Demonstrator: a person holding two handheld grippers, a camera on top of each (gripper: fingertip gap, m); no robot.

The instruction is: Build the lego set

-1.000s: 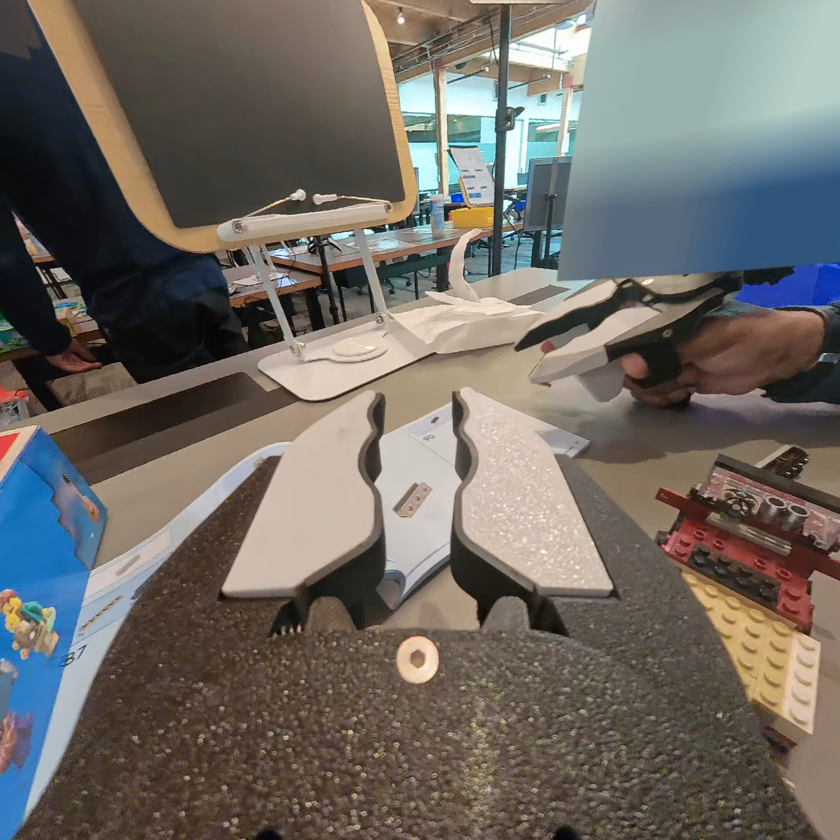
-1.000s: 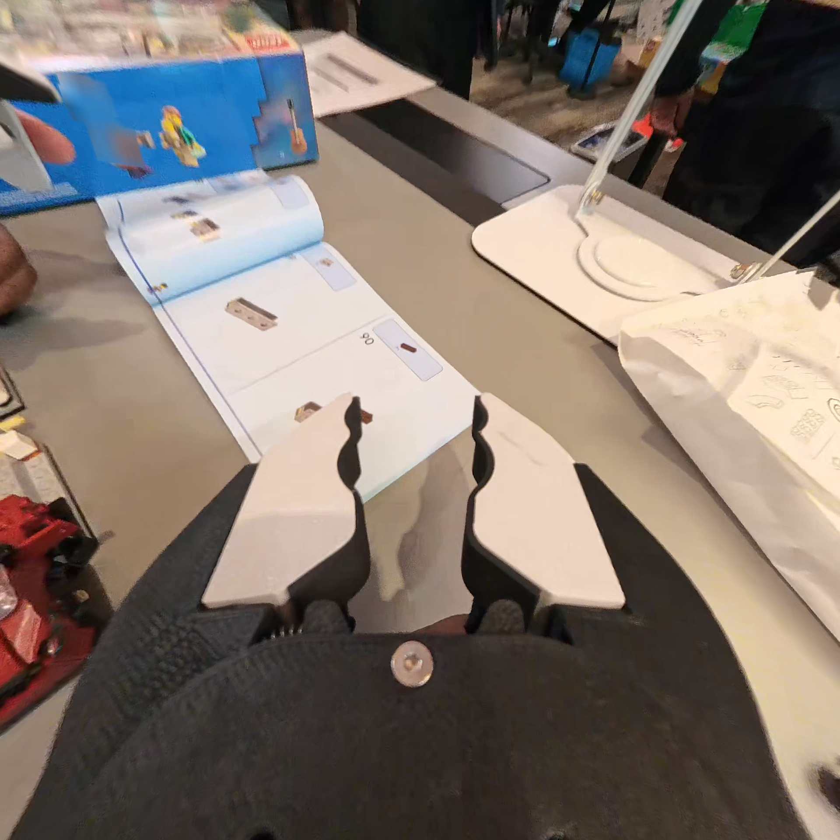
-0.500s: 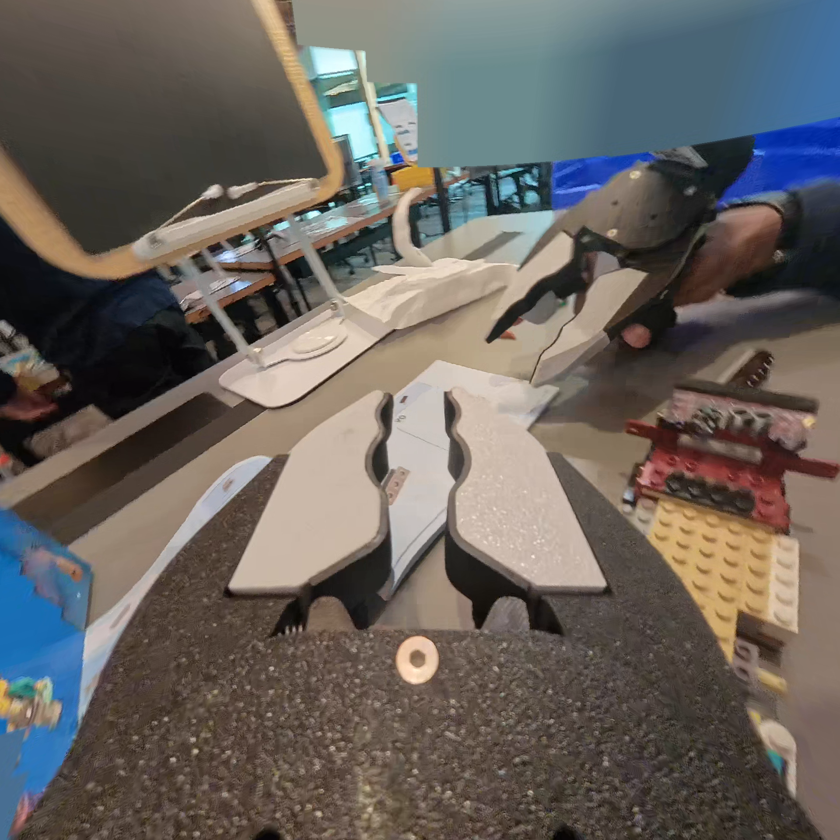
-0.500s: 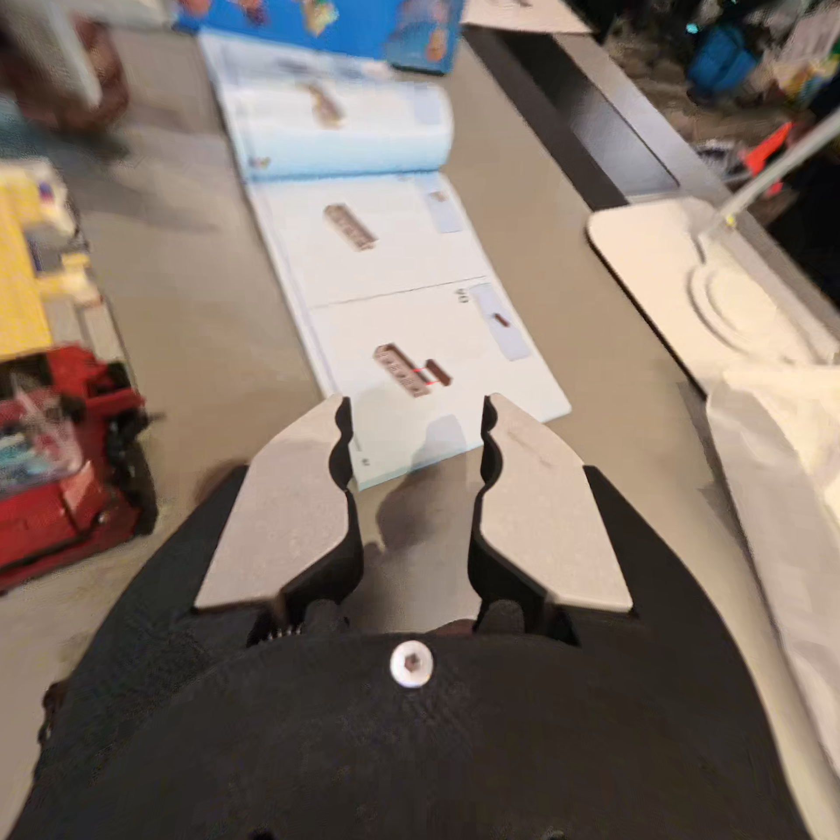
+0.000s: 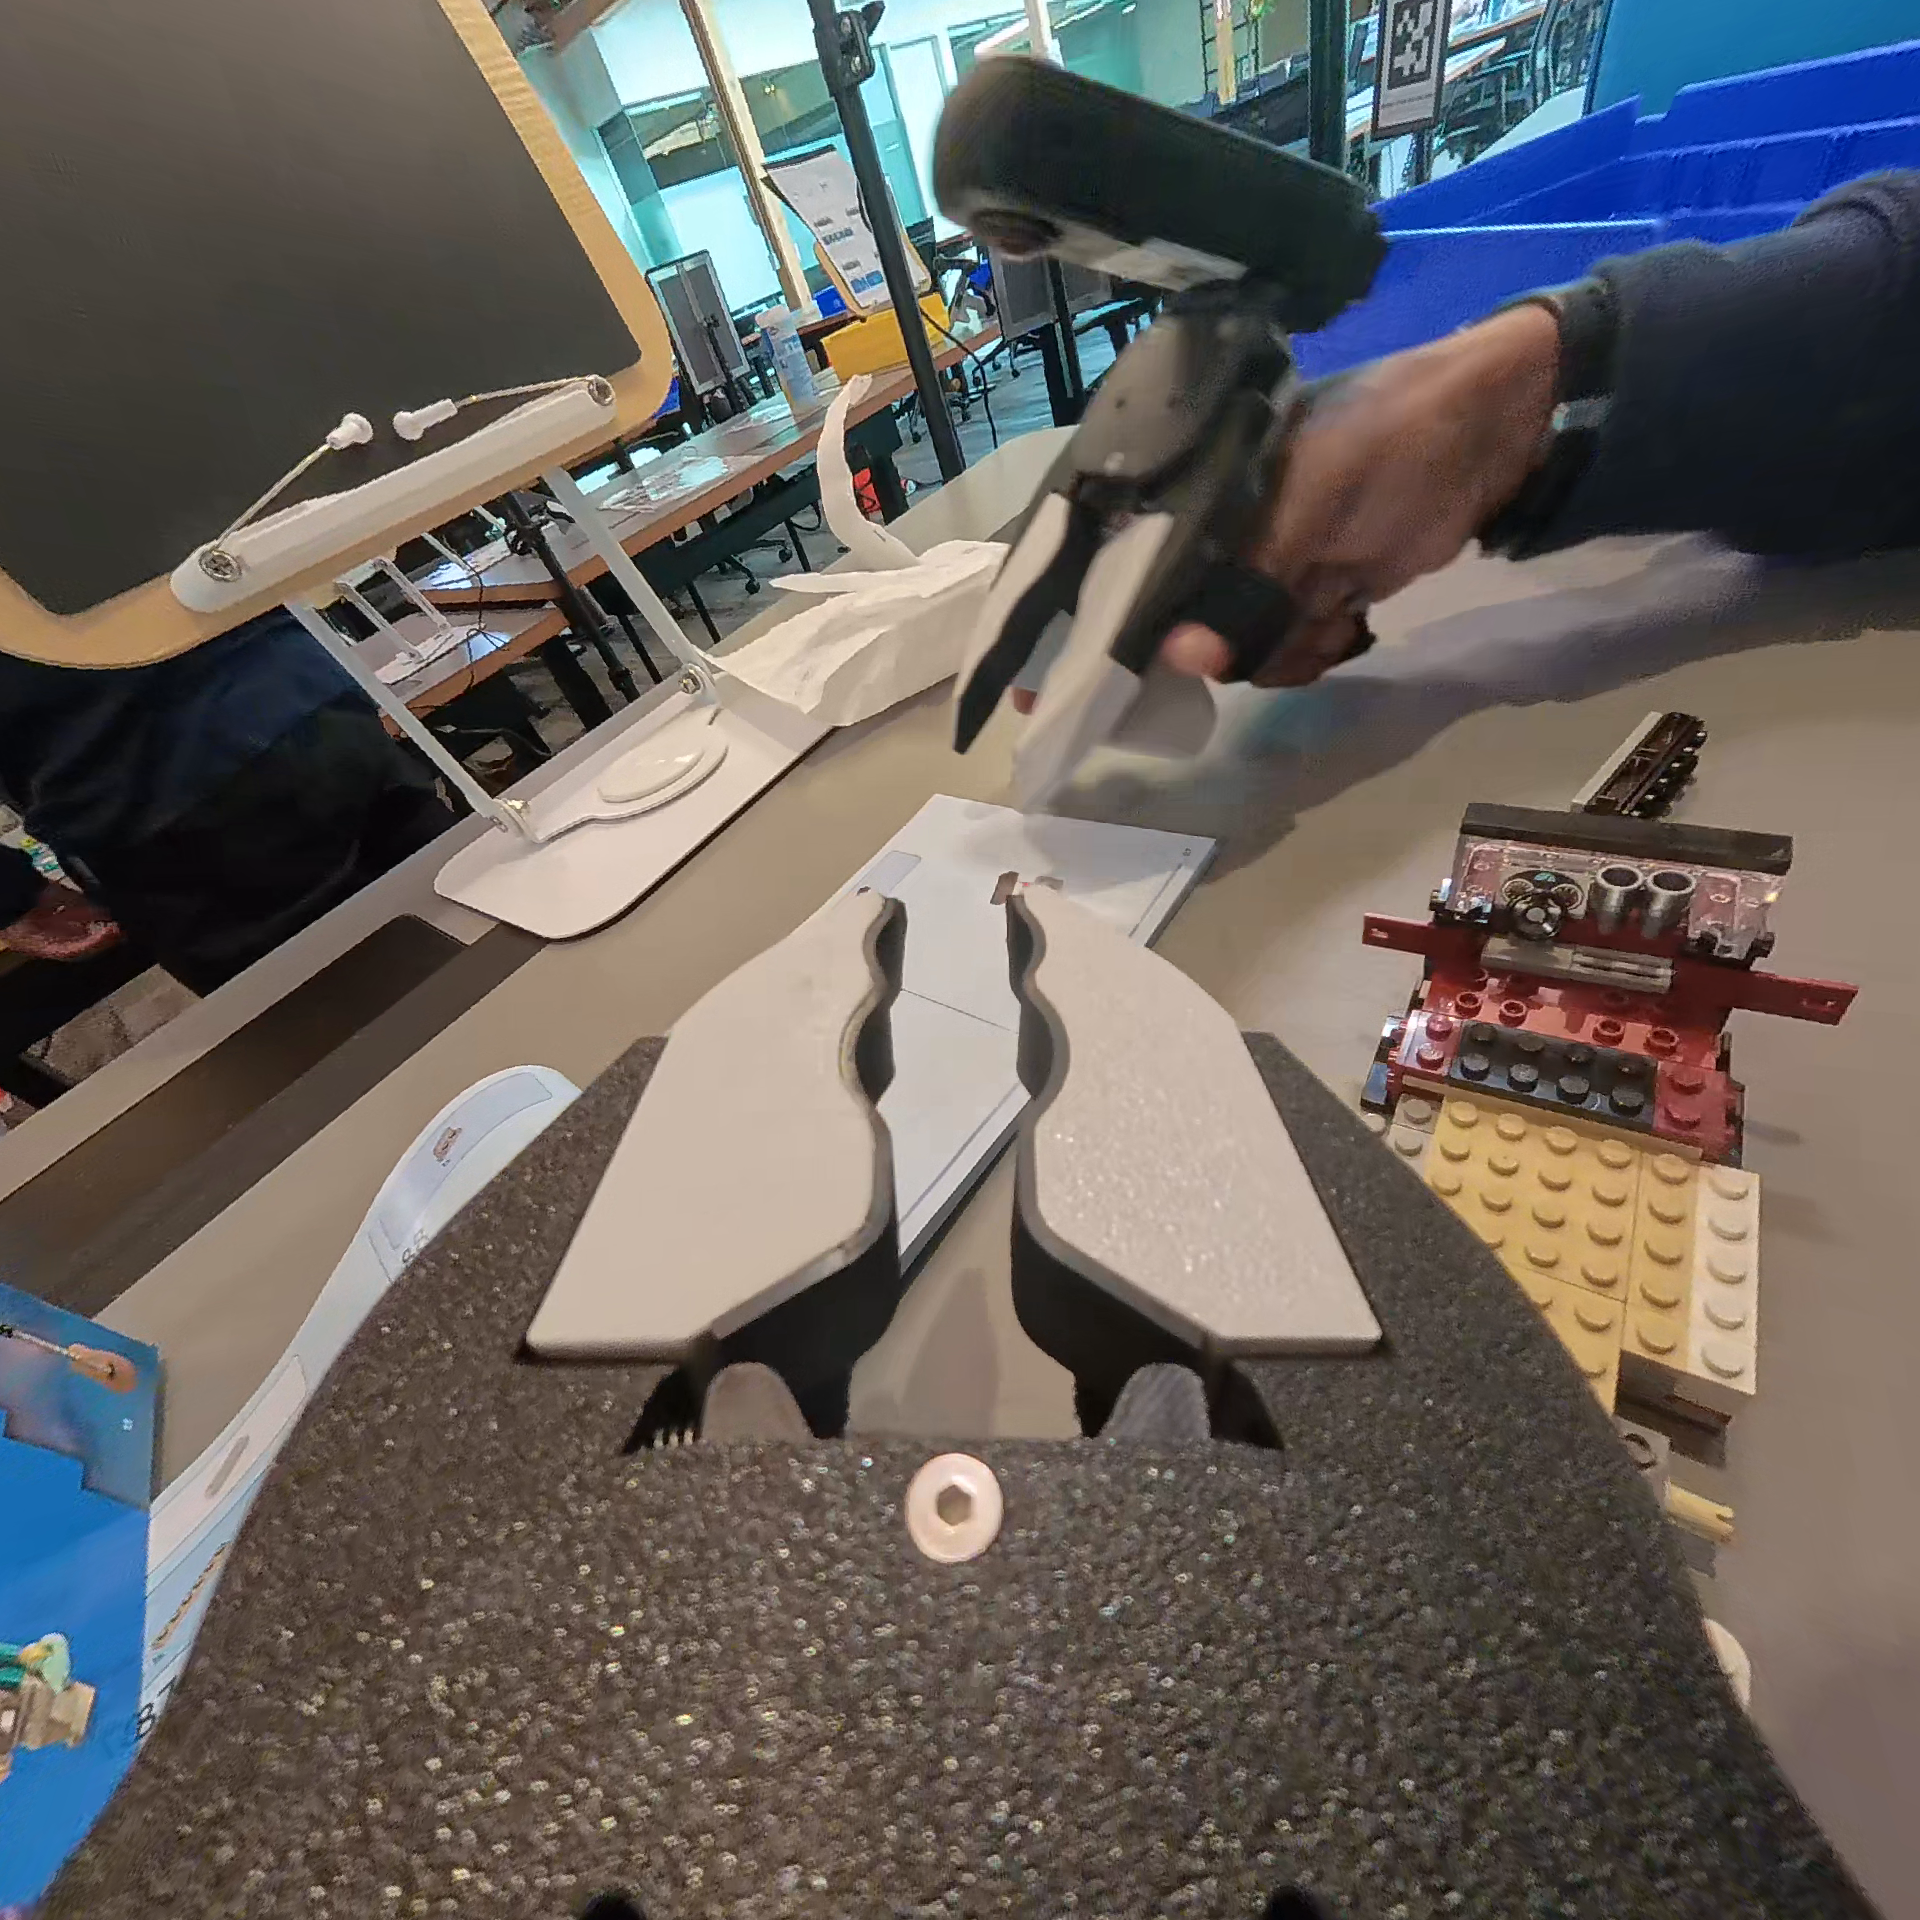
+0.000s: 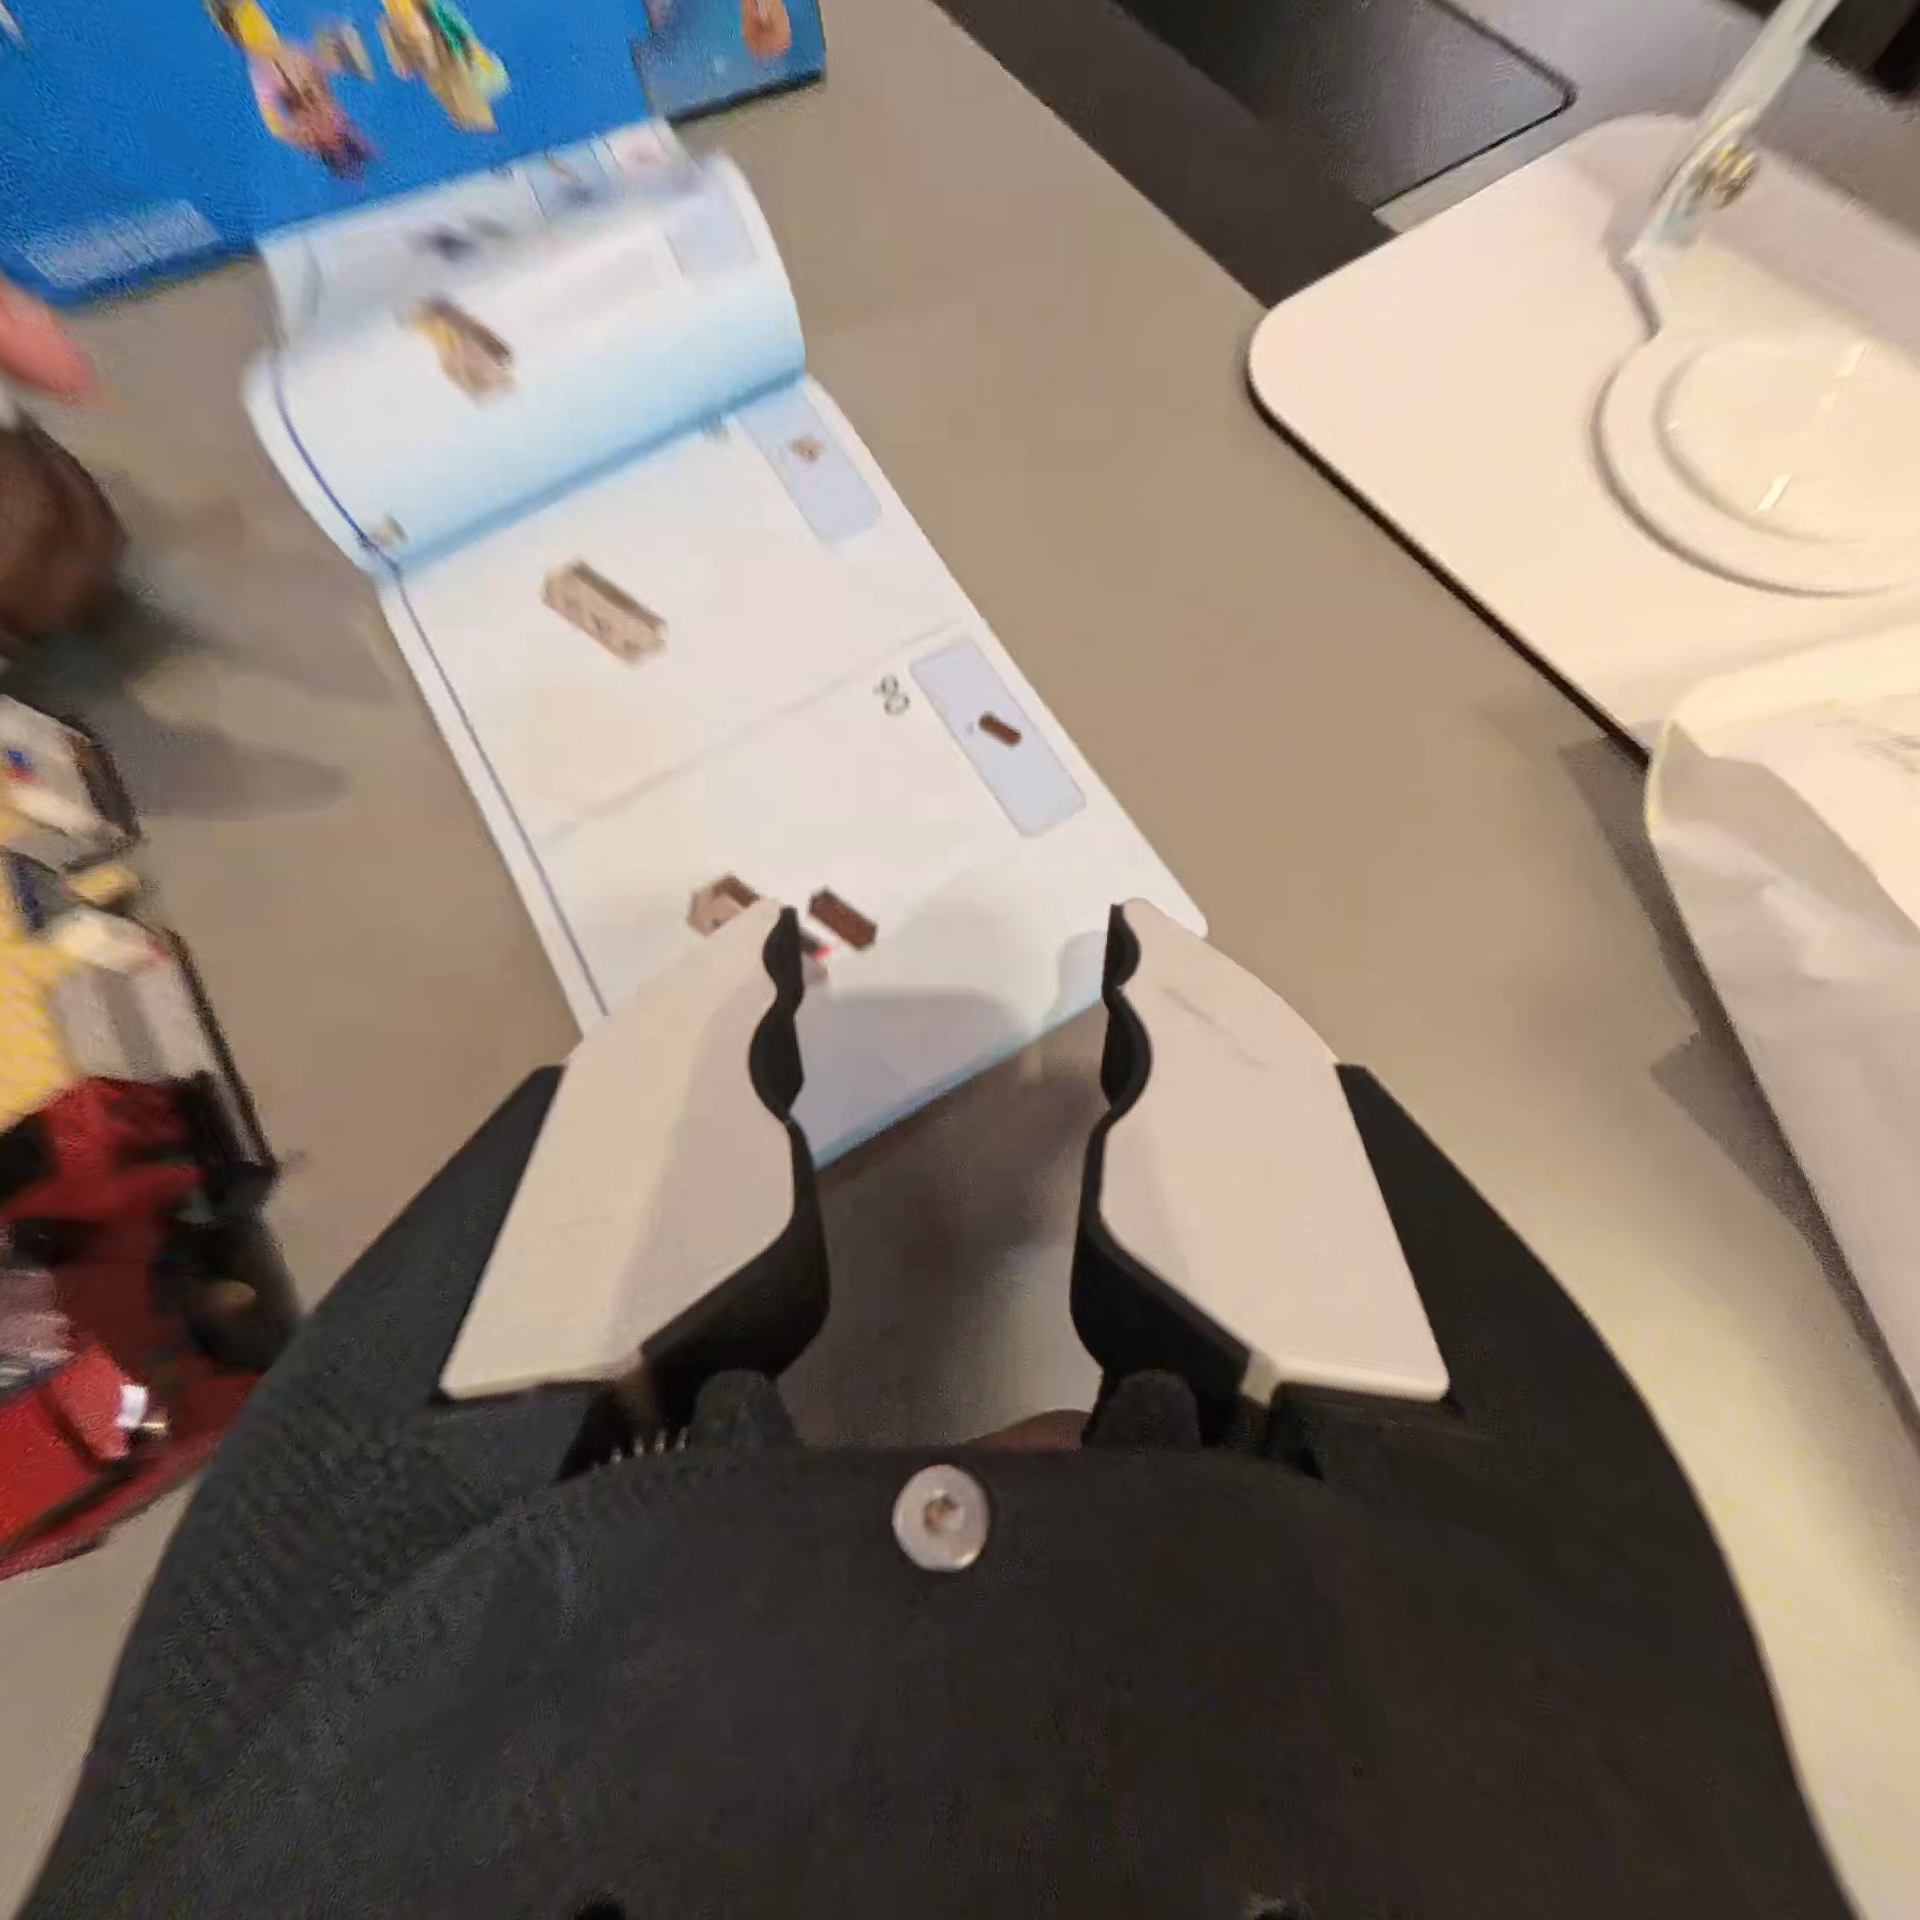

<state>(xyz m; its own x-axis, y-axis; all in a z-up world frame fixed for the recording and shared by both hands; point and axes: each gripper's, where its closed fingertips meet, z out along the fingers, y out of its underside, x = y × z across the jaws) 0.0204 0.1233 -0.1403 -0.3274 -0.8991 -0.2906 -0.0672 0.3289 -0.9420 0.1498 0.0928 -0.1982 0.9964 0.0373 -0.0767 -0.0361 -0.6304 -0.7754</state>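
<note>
On the grey tabletop an open instruction booklet lies under both tongs. The left tongs hover narrowly parted and bare; the right tongs gape wide, bare, over its near corner.

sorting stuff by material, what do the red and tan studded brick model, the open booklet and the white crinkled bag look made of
Red and tan studded brick model: looks like hard moulded plastic, with glossy studs and crisp edges.
Open booklet: thin smooth printed paper; one page curls over.
White crinkled bag: probably matte paper, creased with a torn-looking flap, though thin plastic is possible.
</note>
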